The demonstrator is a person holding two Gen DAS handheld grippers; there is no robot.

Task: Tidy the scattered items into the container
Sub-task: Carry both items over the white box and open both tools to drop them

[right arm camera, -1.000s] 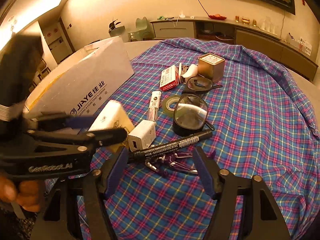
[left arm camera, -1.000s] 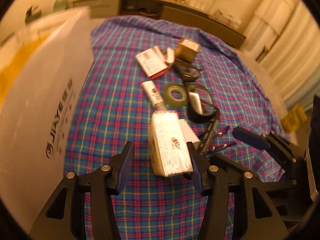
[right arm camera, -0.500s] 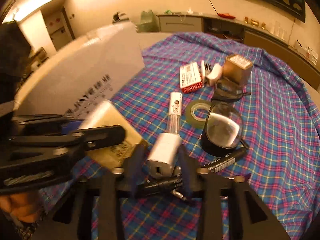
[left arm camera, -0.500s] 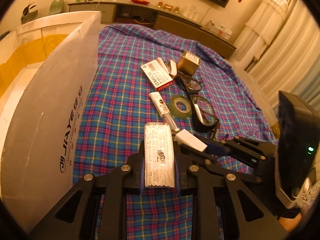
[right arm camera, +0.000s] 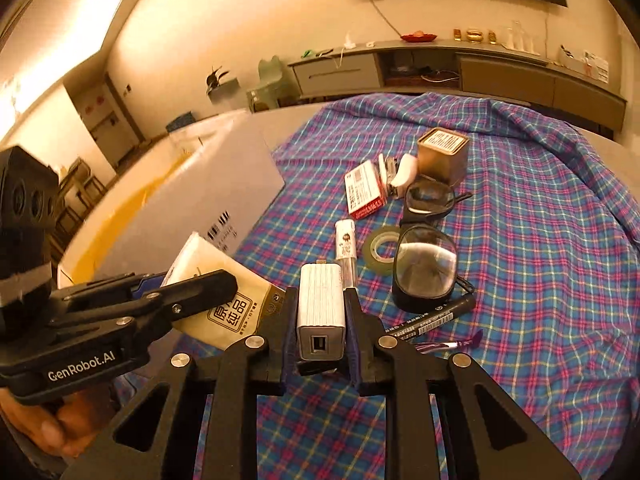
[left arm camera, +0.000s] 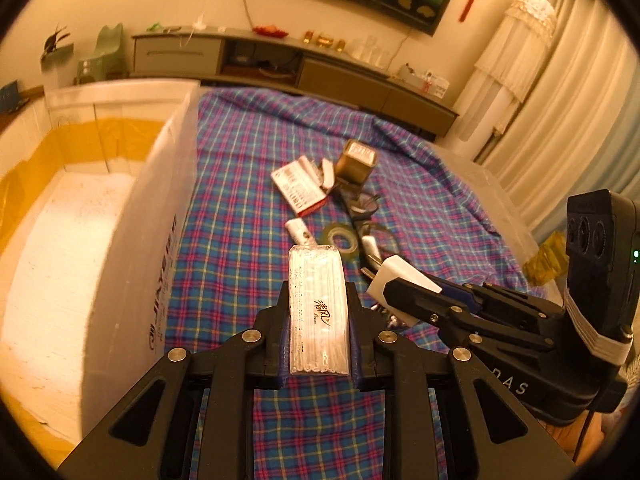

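Observation:
My left gripper (left arm camera: 318, 320) is shut on a white tissue pack (left arm camera: 318, 304) and holds it above the plaid cloth, just right of the white foam box (left arm camera: 120, 216). My right gripper (right arm camera: 320, 328) is shut on a white USB charger (right arm camera: 321, 312), lifted off the cloth; it shows in the left wrist view (left arm camera: 394, 280) too. The tissue pack also shows in the right wrist view (right arm camera: 224, 300), with the box (right arm camera: 192, 196) behind it. The box's inside looks bare.
On the plaid cloth (right arm camera: 540, 240) lie a black marker (right arm camera: 432, 322), a purple item (right arm camera: 448, 345), goggles (right arm camera: 424, 264), a tape roll (right arm camera: 380, 250), a small tube (right arm camera: 346, 244), a red-and-white box (right arm camera: 364, 194), glasses (right arm camera: 430, 198) and a brown tin (right arm camera: 442, 154).
Both grippers closed, the left on the tissue pack and the right on the charger, then lifted them off the cloth. The left one moved toward the box.

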